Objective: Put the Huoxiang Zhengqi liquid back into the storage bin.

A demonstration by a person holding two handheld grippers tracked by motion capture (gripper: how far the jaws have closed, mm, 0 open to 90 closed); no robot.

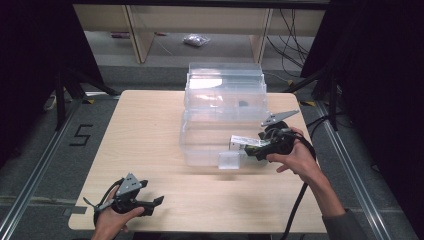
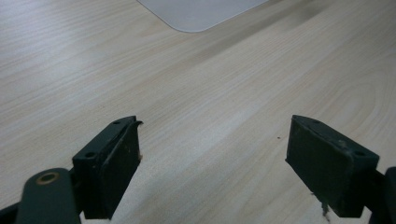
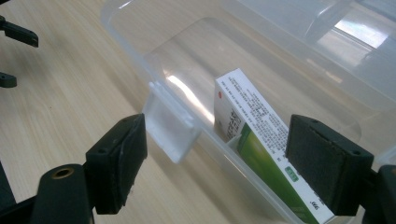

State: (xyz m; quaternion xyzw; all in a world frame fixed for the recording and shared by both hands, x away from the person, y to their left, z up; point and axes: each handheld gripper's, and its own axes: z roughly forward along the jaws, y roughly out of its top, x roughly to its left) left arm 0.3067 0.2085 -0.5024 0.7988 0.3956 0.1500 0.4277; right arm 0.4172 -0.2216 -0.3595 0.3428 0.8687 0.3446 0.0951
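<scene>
A clear plastic box stands mid-table with its lid swung open at the back. Inside it, a white and green carton leans against the front wall near the right end; it appears again as the carton in the high view. My right gripper hovers over that corner, its jaws open wide on either side of the carton without pressing it. My left gripper rests low over bare wood at the table's front left, open and empty.
A clear latch tab sticks out from the box's front wall. The wooden table has bare room left of and in front of the box. Beyond its far edge are floor, cables and shelving legs.
</scene>
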